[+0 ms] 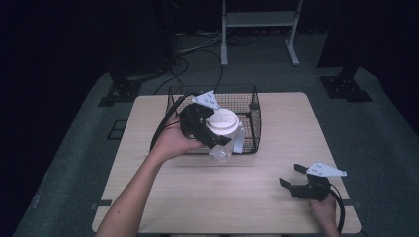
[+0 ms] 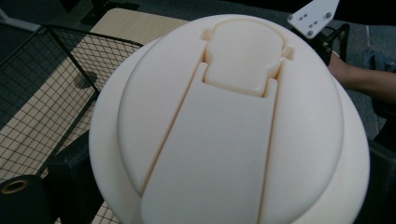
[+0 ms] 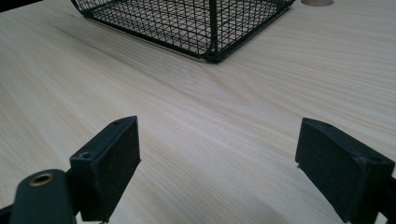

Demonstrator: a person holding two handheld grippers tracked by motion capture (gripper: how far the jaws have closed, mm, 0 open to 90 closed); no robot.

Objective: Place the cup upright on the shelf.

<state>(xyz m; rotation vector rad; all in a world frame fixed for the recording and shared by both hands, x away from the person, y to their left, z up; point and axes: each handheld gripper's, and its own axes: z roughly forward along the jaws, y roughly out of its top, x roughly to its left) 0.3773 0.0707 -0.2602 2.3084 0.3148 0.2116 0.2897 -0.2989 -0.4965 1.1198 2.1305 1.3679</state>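
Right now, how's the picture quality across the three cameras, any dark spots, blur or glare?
High view: the table is lit, its surroundings nearly black, the image slightly soft. Left gripper view: the cream lid sits very close, evenly lit, without harsh glare. Right gripper view: the wood grain is sharp, the near pads slightly soft.

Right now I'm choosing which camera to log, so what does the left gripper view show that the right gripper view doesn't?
Left gripper view alone: the cream lid up close, held between that gripper's jaws, and the other hand's grey plate. Right gripper view alone: its own right gripper, jaws wide apart over bare wood with nothing between them. Both share the black wire basket and the wooden table.
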